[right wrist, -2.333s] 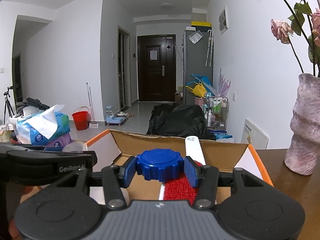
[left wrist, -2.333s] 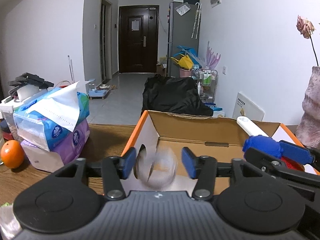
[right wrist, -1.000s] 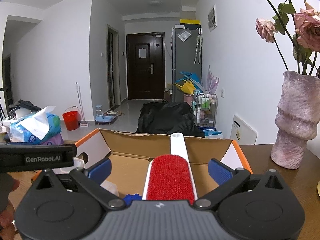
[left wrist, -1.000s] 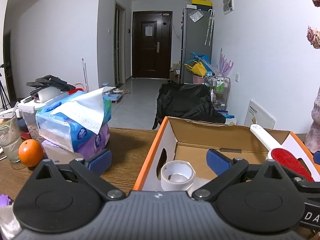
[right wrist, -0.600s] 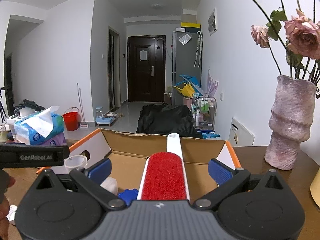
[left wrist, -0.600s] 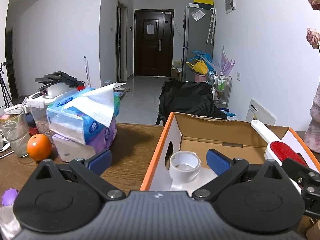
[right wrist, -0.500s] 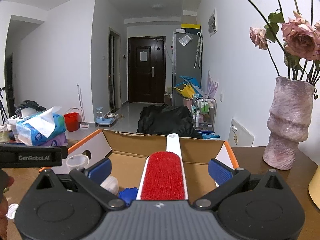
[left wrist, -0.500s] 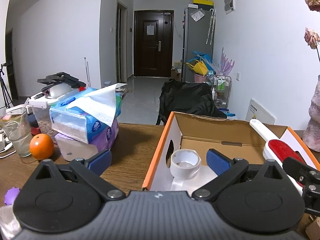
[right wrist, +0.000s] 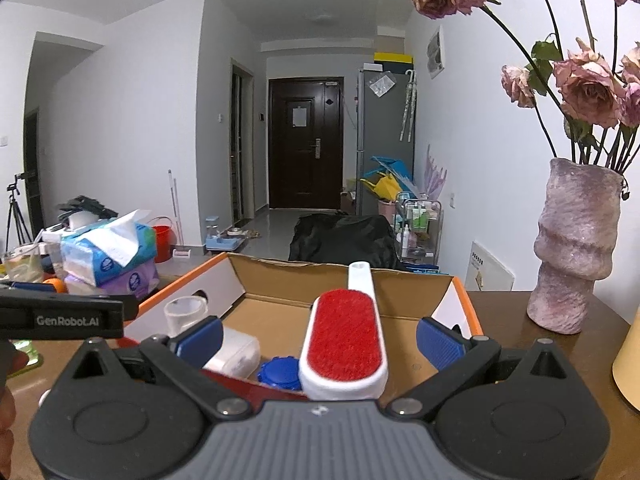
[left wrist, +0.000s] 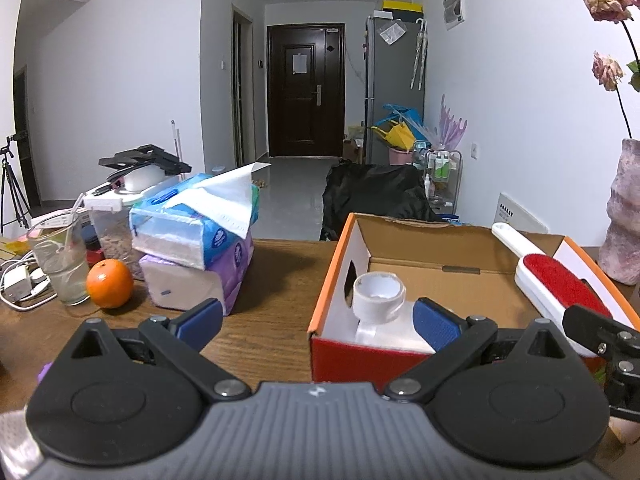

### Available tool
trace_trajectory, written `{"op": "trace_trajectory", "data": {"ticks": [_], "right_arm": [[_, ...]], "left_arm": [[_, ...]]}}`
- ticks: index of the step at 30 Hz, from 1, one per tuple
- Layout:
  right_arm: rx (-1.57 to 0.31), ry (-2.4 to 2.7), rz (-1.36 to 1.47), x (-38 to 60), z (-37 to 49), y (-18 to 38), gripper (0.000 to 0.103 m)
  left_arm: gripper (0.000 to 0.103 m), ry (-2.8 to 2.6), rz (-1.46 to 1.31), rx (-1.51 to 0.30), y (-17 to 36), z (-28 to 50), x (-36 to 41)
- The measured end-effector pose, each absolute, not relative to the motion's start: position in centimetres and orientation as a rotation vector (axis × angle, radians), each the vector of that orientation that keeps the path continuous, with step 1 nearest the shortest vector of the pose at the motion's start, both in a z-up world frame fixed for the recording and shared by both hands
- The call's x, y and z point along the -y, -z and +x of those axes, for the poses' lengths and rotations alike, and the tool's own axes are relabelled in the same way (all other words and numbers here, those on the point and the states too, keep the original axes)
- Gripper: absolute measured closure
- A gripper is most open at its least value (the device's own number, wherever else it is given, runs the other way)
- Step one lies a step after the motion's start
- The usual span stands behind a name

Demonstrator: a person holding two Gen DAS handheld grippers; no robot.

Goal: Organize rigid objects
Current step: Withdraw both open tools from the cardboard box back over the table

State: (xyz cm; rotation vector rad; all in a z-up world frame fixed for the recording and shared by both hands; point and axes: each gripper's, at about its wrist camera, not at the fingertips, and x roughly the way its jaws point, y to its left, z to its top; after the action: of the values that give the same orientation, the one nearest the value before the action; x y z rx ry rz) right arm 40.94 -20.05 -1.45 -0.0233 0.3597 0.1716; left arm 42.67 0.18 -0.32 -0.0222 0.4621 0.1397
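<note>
Released earlier, blue cap lies half-hidden behind lint brush; both grippers gape empty.

The left gripper has black linkage arms, silver screws, blue finger pads and a ribbed grey body. The right gripper looks the same. White "GenRobot.AI" lettering stands on the left gripper's black side.

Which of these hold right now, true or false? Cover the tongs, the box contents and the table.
1. Both tongs, left and right, are open and hold nothing. True.
2. The red-faced white lint brush lies flat on the table. False: it sits in the orange-edged cardboard box, handle leaning on the back wall.
3. The white tape roll is in the box. True.
4. The round orange fruit is in the box. False: it is on the wooden table, beside the drinking glass.
</note>
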Motion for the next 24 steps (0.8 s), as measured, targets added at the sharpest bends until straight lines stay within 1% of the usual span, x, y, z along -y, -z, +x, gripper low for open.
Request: {"op": "trace_trajectory", "data": {"ticks": [24], "right_arm": [[-0.379,-0.236,-0.035,19.6,34.3,2.5,0.000]], "left_arm": [[0.000,-0.179,-0.009,-0.510,1.3,34.9,-2.7]]}}
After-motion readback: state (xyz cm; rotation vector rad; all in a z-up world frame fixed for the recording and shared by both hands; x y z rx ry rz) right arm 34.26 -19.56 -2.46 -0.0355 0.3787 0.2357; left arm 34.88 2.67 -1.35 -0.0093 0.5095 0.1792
